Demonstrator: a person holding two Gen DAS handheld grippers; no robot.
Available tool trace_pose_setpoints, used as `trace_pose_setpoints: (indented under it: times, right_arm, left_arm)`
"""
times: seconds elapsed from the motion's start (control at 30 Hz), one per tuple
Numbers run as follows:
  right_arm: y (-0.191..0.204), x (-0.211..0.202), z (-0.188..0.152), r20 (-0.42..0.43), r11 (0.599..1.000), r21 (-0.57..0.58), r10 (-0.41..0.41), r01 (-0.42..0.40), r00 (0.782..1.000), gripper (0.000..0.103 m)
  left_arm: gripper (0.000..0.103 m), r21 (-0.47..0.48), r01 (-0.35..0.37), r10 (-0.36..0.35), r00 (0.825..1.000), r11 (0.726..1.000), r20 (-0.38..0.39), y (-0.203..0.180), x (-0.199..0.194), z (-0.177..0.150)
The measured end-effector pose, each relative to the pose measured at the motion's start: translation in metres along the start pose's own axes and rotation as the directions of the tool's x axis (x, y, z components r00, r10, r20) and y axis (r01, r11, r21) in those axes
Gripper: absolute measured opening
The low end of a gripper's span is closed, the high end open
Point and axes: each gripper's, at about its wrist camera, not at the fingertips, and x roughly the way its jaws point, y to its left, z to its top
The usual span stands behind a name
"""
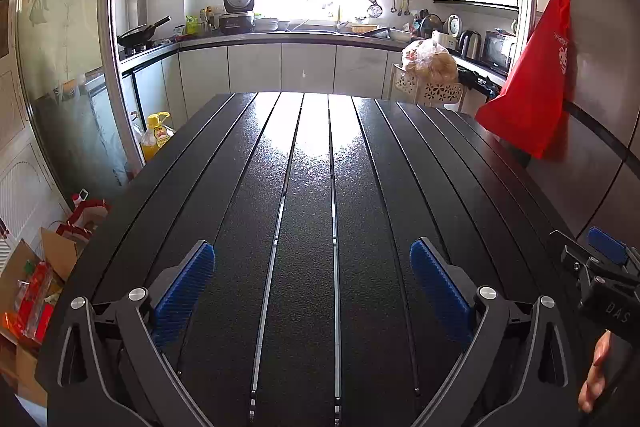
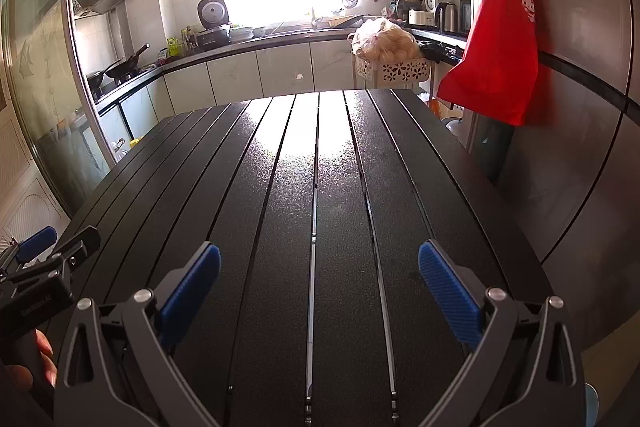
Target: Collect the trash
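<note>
A black slatted table (image 1: pixel 312 211) fills both views; it also shows in the right wrist view (image 2: pixel 320 211). No trash lies on the part of it that I see. My left gripper (image 1: pixel 312 259) is open and empty, with blue pads, low over the table's near end. My right gripper (image 2: pixel 319 261) is open and empty beside it. The right gripper shows at the right edge of the left wrist view (image 1: pixel 600 263). The left gripper shows at the left edge of the right wrist view (image 2: pixel 44 251).
A red bag (image 1: pixel 532 83) hangs on the wall at the right, near the table's far right corner. A cardboard box with red packaging (image 1: pixel 36 287) stands on the floor at the left. An oil bottle (image 1: pixel 154 135) stands beside the table. A basket with a plastic bag (image 1: pixel 430 71) stands behind.
</note>
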Motion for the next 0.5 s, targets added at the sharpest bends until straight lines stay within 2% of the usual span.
trace_pose_setpoints:
  times: [0.4,0.5]
  right_arm:
    - [-0.0006,0.0006,-0.0006,-0.006,1.000,0.002,-0.001,0.001,1.000,0.100]
    - [-0.0014,0.0009,0.0001,-0.011,1.000,0.006,0.001,0.000,1.000,0.100]
  left_arm:
    - [0.095,0.002,0.002,-0.002,1.000,1.000,-0.004,-0.0016,0.0007,0.0014]
    - [0.095,-0.003,0.025,-0.025,1.000,1.000,-0.007,-0.0005,-0.0005,0.0022]
